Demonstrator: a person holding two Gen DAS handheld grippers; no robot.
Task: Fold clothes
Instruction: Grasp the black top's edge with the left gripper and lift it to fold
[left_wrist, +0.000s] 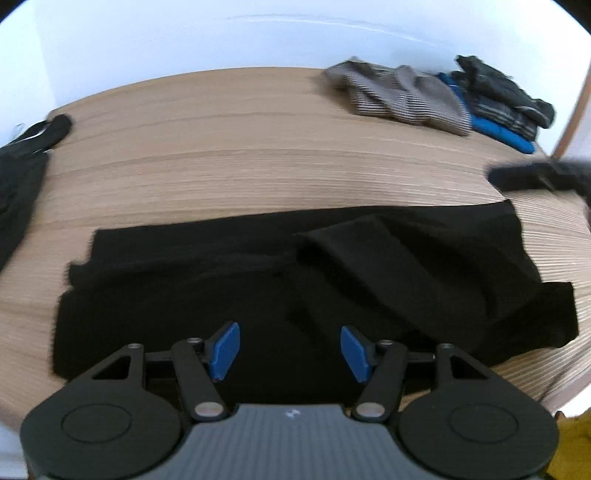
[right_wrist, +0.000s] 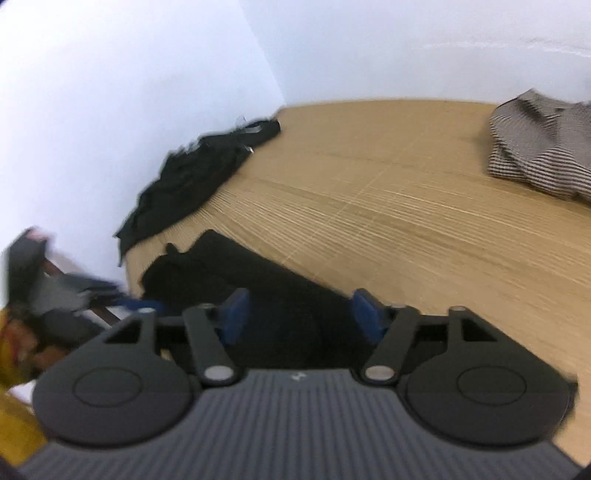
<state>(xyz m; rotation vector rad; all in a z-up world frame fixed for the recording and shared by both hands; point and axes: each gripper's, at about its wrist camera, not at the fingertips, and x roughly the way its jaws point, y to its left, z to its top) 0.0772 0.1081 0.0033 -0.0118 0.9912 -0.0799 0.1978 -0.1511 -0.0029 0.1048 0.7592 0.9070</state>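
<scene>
Left tool (left_wrist: 290, 350): blue pads spread wide, empty, poised low over the near edge of the black garment (left_wrist: 258, 291). Right tool (right_wrist: 299, 317): likewise spread and gripping nothing, hovering above one end of the same black garment (right_wrist: 266, 291); heavy blur in this view.

Black garment: lying on the wooden bench (left_wrist: 240, 166), partly folded, with a sleeve or flap (left_wrist: 388, 254) doubled across the body and slightly bunched.

Risks from here:
- Closing on only the top layer, since the black-on-black folds are hard to tell apart; likely result, a fold that opens when lifted.
- Dragging the stack instead of lifting, pulling the doubled flap askew.
- Uneven grip heights between the two tools, skewing the next crease.
- Near edge close to the bench rim; a slip may let the cloth slide off.

Farther out: a crumpled black garment (left_wrist: 18, 184) at the left edge, a striped garment (left_wrist: 406, 96) and a pile of blue and dark clothes (left_wrist: 498, 107) at the far right, well apart from the work.
</scene>
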